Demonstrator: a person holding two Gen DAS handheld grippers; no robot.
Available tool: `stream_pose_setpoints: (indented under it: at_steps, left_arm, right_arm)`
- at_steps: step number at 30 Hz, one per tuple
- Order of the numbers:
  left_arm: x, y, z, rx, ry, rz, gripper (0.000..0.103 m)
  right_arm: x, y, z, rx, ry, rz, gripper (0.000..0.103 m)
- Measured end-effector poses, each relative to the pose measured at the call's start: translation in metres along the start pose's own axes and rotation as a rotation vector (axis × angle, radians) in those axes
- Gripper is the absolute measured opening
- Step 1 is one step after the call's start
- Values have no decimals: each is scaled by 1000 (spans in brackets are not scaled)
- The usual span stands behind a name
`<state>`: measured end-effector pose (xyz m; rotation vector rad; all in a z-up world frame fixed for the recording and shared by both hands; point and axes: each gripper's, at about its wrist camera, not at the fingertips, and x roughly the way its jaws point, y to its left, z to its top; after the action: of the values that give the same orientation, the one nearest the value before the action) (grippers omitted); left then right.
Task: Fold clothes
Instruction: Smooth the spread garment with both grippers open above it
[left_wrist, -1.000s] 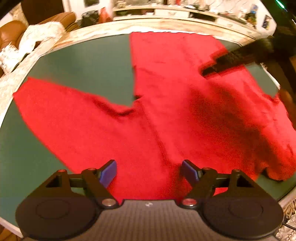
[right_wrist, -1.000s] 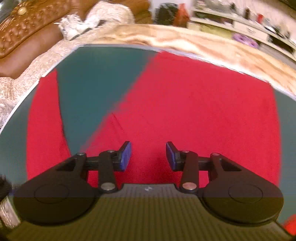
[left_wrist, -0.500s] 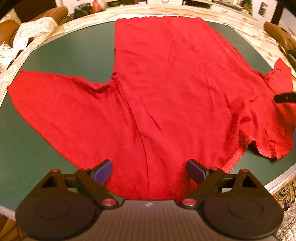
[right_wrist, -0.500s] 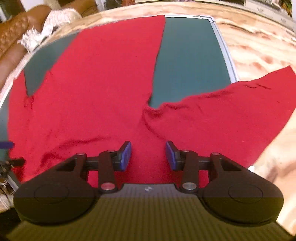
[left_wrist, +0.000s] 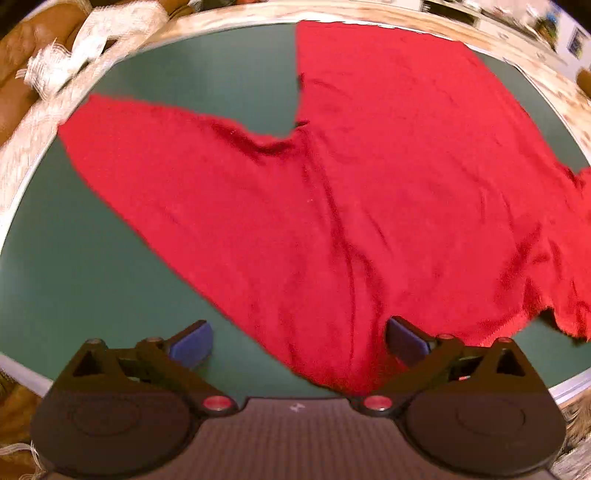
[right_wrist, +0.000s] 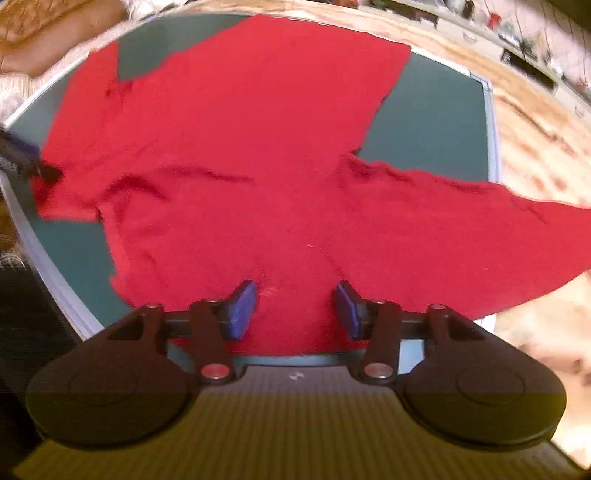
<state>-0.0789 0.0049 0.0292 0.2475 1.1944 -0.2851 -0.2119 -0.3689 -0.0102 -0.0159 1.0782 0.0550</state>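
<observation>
A red long-sleeved top (left_wrist: 369, 177) lies spread flat on a green table mat (left_wrist: 74, 258). Its left sleeve (left_wrist: 166, 173) points to the left edge. My left gripper (left_wrist: 297, 345) is open and empty over the near shoulder of the top. In the right wrist view the same red top (right_wrist: 258, 147) fills the mat, and its right sleeve (right_wrist: 480, 236) hangs past the table's right edge. My right gripper (right_wrist: 295, 306) is open and empty just above the near edge of the top. The left gripper's tip (right_wrist: 18, 155) shows at the far left.
The green mat (right_wrist: 436, 122) sits on a pale marbled table (left_wrist: 369, 11). A brown leather sofa with a white throw (left_wrist: 55, 55) stands at the back left. Shelves with clutter (right_wrist: 535, 37) line the back right wall.
Both grippers have moved toward the near edge of the top; the left view has shifted left and closer. The right gripper now looks across the top from its right shoulder. Both stay open.
</observation>
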Motion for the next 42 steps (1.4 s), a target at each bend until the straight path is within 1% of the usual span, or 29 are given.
stream_pose_setpoints:
  at_steps: [3, 7, 8, 11, 13, 17, 21, 26, 28, 31, 33, 36, 38, 40, 41, 42]
  left_arm:
    - [-5, -4, -2, 47, -9, 47, 103]
    - [-8, -7, -2, 87, -12, 73, 101]
    - [-9, -9, -3, 92, -14, 79, 101]
    - [-9, -11, -1, 105, -18, 90, 102]
    - [-8, -12, -3, 109, -18, 89, 102]
    - [3, -10, 2, 95, -19, 78, 103]
    - [3, -10, 1, 107, -27, 70, 103]
    - [6, -5, 5, 115, -16, 48, 103]
    - [6, -6, 7, 139, -14, 53, 103]
    - [8, -8, 11, 172, -11, 66, 103]
    - [9, -9, 11, 183, -12, 68, 103]
    - [11, -5, 12, 173, -6, 52, 103]
    - [12, -4, 11, 162, -2, 39, 103]
    - [12, -2, 10, 155, -1, 31, 103]
    - [13, -2, 10, 154, -2, 29, 103]
    - [13, -1, 10, 154, -3, 26, 103]
  right_arm:
    - [2, 0, 4, -36, 23, -12, 62]
    - [1, 12, 12, -114, 45, -50, 62]
    - [-2, 16, 15, -121, 31, -36, 62]
    - [-12, 33, 20, -139, -20, 49, 63]
    - [-8, 46, 23, -164, -25, 82, 63]
    - [9, 59, 15, -233, 14, 98, 62]
    - [9, 48, 9, -248, 56, 120, 62]
    - [11, 47, 12, -237, 92, 112, 63]
    - [13, 50, 16, -232, 110, 101, 63]
    - [3, 53, 26, -184, 70, 88, 64]
    - [1, 54, 38, -127, 36, 116, 64]
    - [6, 66, 54, -88, -14, 105, 64]
    - [17, 75, 62, -67, -19, 108, 64]
    - [32, 84, 65, -61, 4, 104, 64]
    - [38, 88, 65, -69, 23, 99, 64]
    - [39, 92, 62, -92, 21, 87, 65]
